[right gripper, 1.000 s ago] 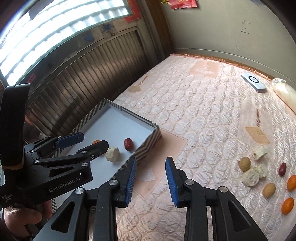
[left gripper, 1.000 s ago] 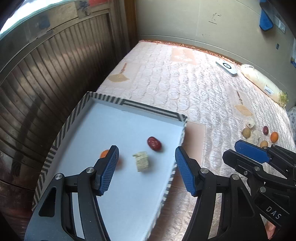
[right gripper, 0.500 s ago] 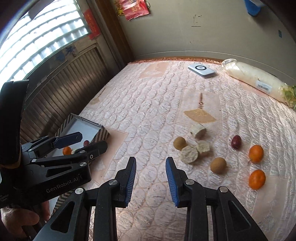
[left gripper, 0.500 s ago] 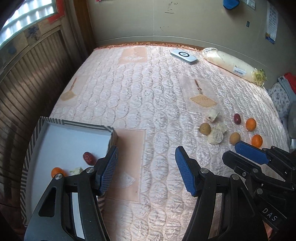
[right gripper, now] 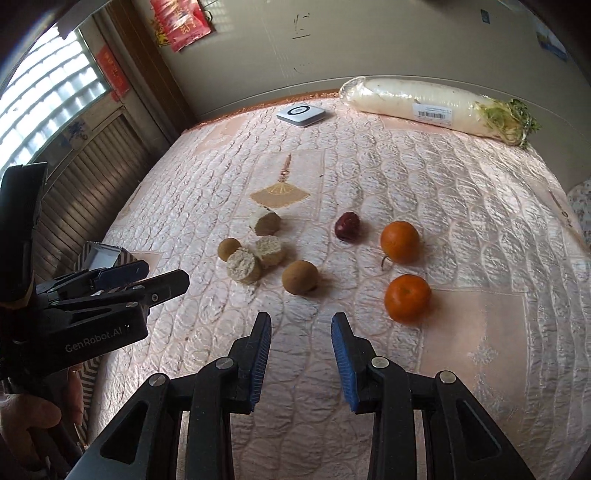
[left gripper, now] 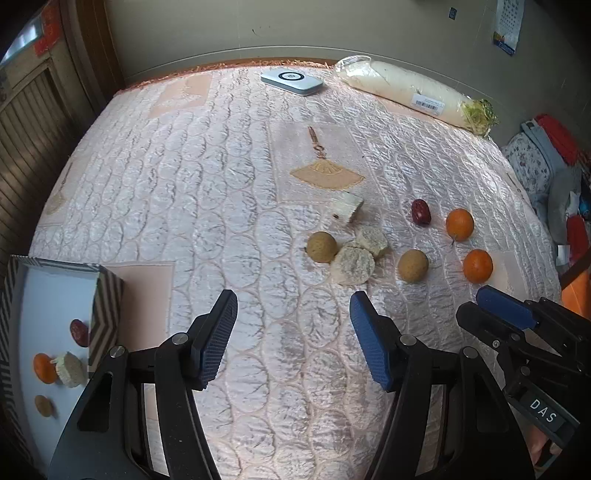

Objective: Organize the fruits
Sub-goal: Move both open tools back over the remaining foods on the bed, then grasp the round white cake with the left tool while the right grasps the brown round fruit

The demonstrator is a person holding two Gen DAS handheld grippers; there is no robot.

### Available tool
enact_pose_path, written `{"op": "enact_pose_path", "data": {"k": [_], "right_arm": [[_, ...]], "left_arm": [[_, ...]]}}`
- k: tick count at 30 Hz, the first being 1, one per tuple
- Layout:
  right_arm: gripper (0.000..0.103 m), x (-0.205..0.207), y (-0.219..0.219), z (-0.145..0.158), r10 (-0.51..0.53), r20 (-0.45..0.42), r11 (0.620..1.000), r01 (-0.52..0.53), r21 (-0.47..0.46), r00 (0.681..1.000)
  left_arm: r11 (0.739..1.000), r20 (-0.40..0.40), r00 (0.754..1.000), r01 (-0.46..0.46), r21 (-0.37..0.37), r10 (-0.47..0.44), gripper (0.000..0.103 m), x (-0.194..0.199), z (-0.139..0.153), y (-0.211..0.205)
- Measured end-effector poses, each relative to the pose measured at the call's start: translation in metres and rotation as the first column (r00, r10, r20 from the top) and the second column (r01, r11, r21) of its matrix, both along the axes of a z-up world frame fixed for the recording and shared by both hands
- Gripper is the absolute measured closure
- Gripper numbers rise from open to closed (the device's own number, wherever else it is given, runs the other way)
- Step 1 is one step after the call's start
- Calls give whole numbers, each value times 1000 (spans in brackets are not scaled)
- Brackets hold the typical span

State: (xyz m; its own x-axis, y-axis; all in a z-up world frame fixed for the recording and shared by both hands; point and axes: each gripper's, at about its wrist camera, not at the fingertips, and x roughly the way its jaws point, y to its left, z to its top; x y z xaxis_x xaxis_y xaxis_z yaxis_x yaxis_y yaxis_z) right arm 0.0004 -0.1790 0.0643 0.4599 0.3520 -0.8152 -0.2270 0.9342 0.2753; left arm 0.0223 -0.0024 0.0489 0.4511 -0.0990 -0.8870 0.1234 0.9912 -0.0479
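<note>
Two hand-held grippers hang over a quilted pink bedspread [left gripper: 207, 177] where a cluster of fruit lies loose. The red date [right gripper: 347, 226] rests on its side, its long axis running roughly away from the right wrist camera; it is dark, wrinkled and glossy. Beside it lie two oranges [right gripper: 400, 236] [right gripper: 407, 297], round and bright, the farther one with a short stem on its near side. Two tan, rough-skinned round fruits [right gripper: 300, 277] [right gripper: 229, 248] flank three pale, crumbly cut chunks [right gripper: 243, 266] [right gripper: 270, 250] [right gripper: 264, 221]; two chunks touch each other, and the nearer one touches the left tan fruit.

The left gripper [left gripper: 293, 336] stands with its blue pads apart, nothing between them, above bare quilt near the cluster. The right gripper [right gripper: 300, 350] shows a narrower gap, also empty, just short of the nearer tan fruit.

At the bed's left edge sits a striped-rim tray [left gripper: 107, 295], holding another date, an orange, a pale chunk and a tan fruit. Far across the bed lie a wrapped white radish [right gripper: 424, 105], lengthwise along the wall, and a flat white device [right gripper: 301, 114]. A window with red paper decorations [right gripper: 181, 22] lights the room from the left.
</note>
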Motion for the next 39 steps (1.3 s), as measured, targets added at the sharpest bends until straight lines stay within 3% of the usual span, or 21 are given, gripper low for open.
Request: {"op": "enact_pose_path", "data": {"k": [10, 15, 19, 22, 25, 26, 39], "right_arm": [[71, 2, -14, -9, -18, -23, 1000, 18, 24, 1000], [71, 4, -14, -9, -10, -24, 999, 11, 32, 1000], [71, 7, -12, -12, 1, -29, 999, 1, 40, 1000], [71, 11, -9, -15, 14, -29, 999, -13, 40, 999], [71, 18, -5, -17, 29, -25, 999, -28, 33, 999], [71, 21, -3, -18, 34, -25, 999, -34, 29, 999], [71, 53, 26, -33, 131, -31, 991, -132, -22, 991]], "left_arm": [[996, -26, 995, 93, -18, -93, 39, 18, -24, -32], [994, -34, 993, 109, -5, -109, 39, 30, -34, -36], [992, -20, 992, 122, -36, -122, 40, 35, -35, -32], [992, -12, 992, 121, -37, -122, 53, 37, -35, -29], [991, -15, 992, 123, -53, -124, 60, 36, -33, -26], [991, -15, 992, 124, -56, -125, 74, 35, -32, -25], [992, -26, 994, 105, -64, -107, 74, 25, -28, -15]]}}
